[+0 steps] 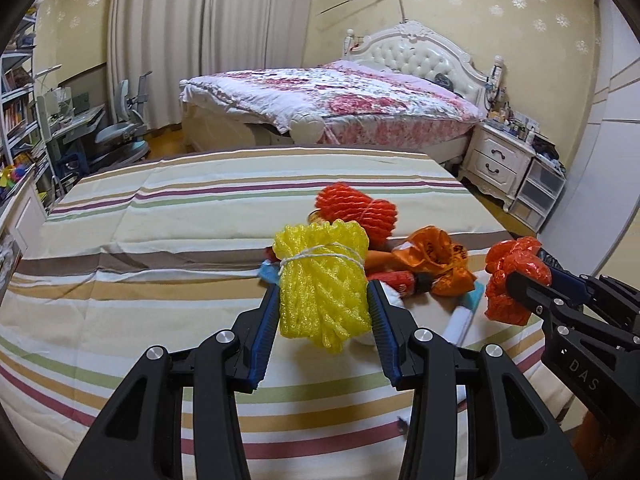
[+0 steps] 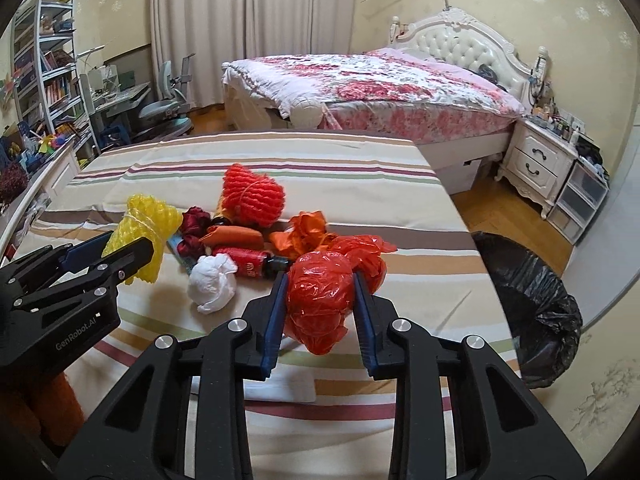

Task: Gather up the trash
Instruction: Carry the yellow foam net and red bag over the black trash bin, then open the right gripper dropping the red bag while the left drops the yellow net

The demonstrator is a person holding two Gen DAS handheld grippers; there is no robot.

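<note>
My left gripper (image 1: pixel 323 290) is shut on a yellow foam-net bundle (image 1: pixel 320 248) tied with white string, held above the striped tablecloth (image 1: pixel 140 280). The right gripper (image 2: pixel 320 284) is shut on a crumpled red plastic bag (image 2: pixel 320 300), lifted just off the cloth. Each gripper shows in the other view: the right gripper (image 1: pixel 536 280) with the red bag (image 1: pixel 512 264) at right, the left gripper (image 2: pixel 128 244) with the yellow bundle (image 2: pixel 148 216) at left. Between them lie a red foam net (image 2: pixel 252 196), an orange bag (image 2: pixel 308 232), a red bottle (image 2: pixel 248 264) and a white paper ball (image 2: pixel 212 284).
A bin lined with a black bag (image 2: pixel 532 308) stands on the floor off the table's right edge. A flat white folded piece (image 2: pixel 280 390) lies on the cloth under my right gripper. Behind the table are a bed (image 2: pixel 380 92) and a nightstand (image 2: pixel 536 160).
</note>
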